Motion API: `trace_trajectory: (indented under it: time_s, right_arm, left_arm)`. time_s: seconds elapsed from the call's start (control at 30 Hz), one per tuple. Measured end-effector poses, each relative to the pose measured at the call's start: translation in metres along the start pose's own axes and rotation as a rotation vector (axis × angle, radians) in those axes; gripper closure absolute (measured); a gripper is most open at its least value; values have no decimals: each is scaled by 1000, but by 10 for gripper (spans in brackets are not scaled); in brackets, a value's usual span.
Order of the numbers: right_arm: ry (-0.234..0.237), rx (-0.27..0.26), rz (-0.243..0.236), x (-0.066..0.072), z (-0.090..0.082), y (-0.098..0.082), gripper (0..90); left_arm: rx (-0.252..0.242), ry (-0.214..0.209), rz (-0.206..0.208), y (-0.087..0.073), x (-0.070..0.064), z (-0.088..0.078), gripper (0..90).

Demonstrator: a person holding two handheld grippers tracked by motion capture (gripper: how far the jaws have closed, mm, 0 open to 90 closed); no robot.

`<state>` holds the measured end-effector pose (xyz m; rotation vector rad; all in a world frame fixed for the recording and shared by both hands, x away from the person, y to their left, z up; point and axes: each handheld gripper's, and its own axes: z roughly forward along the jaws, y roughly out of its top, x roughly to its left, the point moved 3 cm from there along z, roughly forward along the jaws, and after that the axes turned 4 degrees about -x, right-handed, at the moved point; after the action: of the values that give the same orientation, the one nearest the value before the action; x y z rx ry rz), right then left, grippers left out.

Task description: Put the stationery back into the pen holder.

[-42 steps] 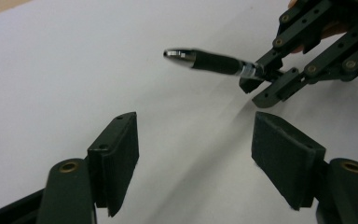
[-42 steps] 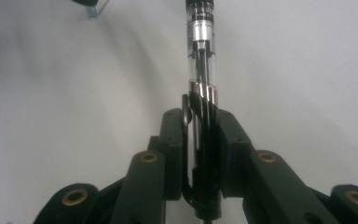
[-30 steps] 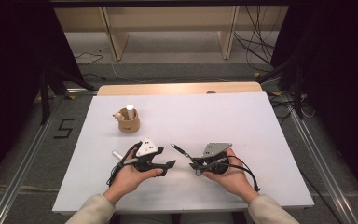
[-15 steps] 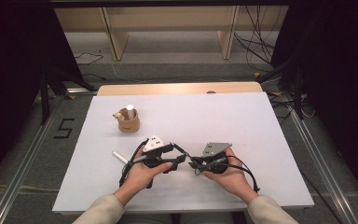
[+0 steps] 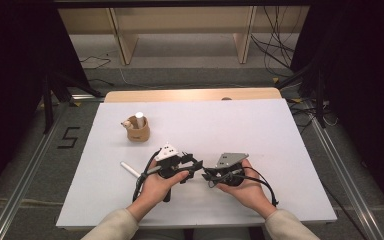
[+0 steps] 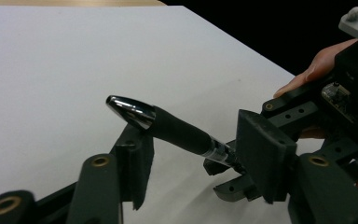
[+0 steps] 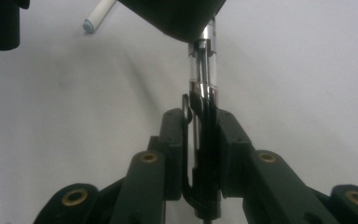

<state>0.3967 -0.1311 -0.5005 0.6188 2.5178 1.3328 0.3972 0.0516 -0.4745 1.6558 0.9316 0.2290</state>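
High view, right gripper (image 5: 207,176) pinching black pen (image 6: 177,130), left gripper (image 5: 192,167) jaws just closing around its tip, white stick (image 5: 129,169) nearby, wooden cup (image 5: 137,131) well apart

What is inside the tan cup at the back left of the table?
A white cylinder stands upright in the tan cup, with a small tan piece beside it; the cup wall hides their lower parts.

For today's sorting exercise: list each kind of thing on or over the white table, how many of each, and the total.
Hand-held gripper: 2 (left, right)
Black pen, clamped in the right one: 1
White stick lying on the table: 1
Tan holder with a white stick standing in it: 1
Total: 5
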Motion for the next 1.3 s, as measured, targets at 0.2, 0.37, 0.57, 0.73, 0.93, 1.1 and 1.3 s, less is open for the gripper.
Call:
trace_trajectory:
  time_s: [0.2, 0.37, 0.57, 0.73, 0.93, 1.1, 1.3]
  right_arm:
    - [0, -2, 0, 1, 1, 0, 753]
    - [-8, -7, 0, 2, 1, 1, 753]
    - [-9, -25, 2, 3, 2, 2, 749]
    - [-6, -34, 24, 3, 3, 2, 728]
    - [-12, -41, 52, 2, 3, 2, 580]
    - [-33, -45, 77, 0, 4, 1, 467]
    - [-50, -53, 100, -1, 3, 0, 382]
  left_arm:
    - [-47, -30, -37, 2, -4, 0, 637]
    - [-80, -57, -47, 5, -7, -1, 703]
    - [-103, -102, -53, 8, -14, -3, 773]
    - [-101, -115, -23, 10, -19, -4, 792]
    - [-109, -90, 15, 12, -16, -6, 793]
    - [-127, -51, 41, 16, -11, -10, 793]
    - [-144, -4, 70, 21, -3, -16, 793]
